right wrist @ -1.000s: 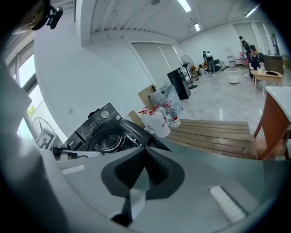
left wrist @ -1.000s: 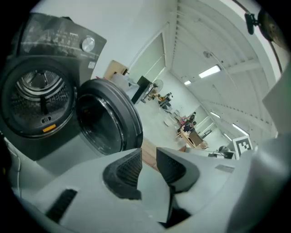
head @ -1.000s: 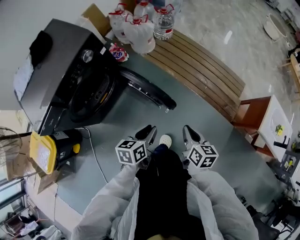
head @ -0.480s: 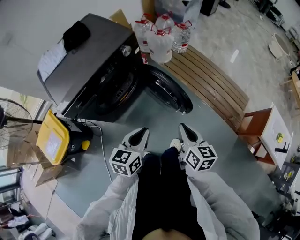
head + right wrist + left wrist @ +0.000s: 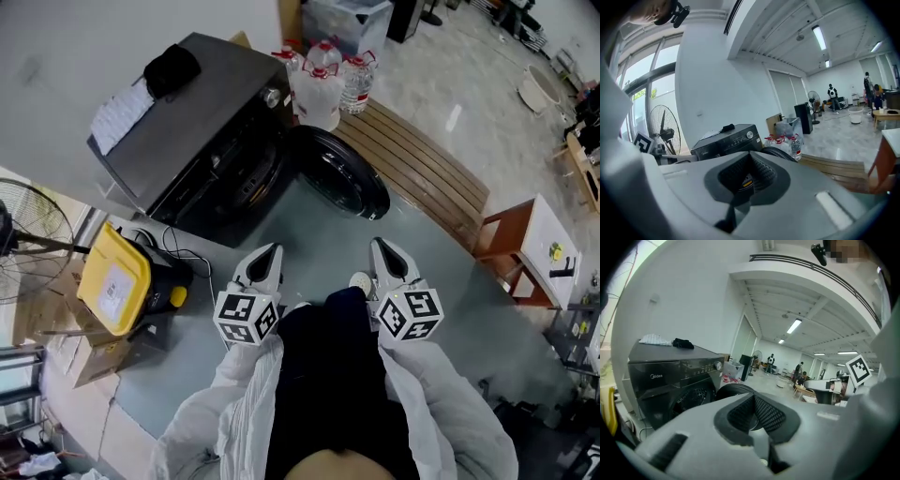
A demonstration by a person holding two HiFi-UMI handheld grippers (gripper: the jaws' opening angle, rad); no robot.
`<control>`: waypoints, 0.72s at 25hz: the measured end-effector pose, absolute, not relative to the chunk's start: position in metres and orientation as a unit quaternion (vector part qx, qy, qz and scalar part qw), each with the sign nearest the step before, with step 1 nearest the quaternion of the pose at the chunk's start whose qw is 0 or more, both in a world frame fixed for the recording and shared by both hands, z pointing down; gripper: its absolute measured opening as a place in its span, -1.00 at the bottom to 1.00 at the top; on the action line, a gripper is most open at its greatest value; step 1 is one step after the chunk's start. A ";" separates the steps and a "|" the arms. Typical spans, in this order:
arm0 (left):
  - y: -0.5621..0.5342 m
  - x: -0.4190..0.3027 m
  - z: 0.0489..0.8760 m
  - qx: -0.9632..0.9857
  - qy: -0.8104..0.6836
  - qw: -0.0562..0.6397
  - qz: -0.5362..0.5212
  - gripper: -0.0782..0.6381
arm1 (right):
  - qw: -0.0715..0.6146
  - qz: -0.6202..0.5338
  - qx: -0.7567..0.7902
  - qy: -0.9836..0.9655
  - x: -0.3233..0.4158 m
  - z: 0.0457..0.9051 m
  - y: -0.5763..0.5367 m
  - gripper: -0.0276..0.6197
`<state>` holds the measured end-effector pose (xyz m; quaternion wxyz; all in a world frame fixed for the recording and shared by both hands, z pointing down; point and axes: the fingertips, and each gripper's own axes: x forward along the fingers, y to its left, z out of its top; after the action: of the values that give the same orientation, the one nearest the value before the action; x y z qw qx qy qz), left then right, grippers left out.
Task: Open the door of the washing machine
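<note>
Head view, item list. Left tongs [image 5: 267, 255]: jaws together, nothing between the pads, held out in front of the person's body. Right tongs [image 5: 385, 251]: jaws likewise together and empty, the 2 pairs side by side and pointing the same way. Washing machine [image 5: 178, 131]: dark front-loader on the floor, ahead of both tongs and off to their left, well apart from them; a black cloth [image 5: 173, 67] and a white sheet or rag [image 5: 120, 111] lie on its top. Door [image 5: 342, 178]: round, dark, already swung wide off the drum opening [image 5: 230, 178], hinged on the side of the opening nearer the right tongs. Its long axis runs from that hinge outward, so the free edge lies roughly straight ahead of the right pair and nearer to it than to the left. Neither pair touches it. Judgement: the task reads as done, with no pull left to make; for any further swing, the right tongs have the shorter reach. Also present: water bottles [image 5: 319, 89] beyond the door, and a yellow-cased unit [image 5: 112, 281] left of the left tongs.
</note>
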<state>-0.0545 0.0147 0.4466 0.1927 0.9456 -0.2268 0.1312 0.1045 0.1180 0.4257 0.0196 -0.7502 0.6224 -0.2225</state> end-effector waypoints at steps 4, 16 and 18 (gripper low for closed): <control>0.024 -0.074 0.445 0.953 -0.207 0.181 0.126 -0.79 | 0.002 -0.215 -0.756 0.619 0.079 0.431 0.137 -0.89; 0.039 -0.103 0.445 0.956 -0.194 0.191 0.111 -0.79 | -0.016 -0.219 -0.743 0.632 0.044 0.436 0.141 -0.89; 0.041 -0.106 0.447 0.955 -0.195 0.195 0.113 -0.79 | -0.018 -0.222 -0.739 0.636 0.038 0.438 0.140 -0.89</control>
<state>-0.1057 0.0410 0.4473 0.1945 0.9547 -0.1952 0.1126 0.0385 0.1401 0.4378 -0.0182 -0.7386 0.6363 -0.2218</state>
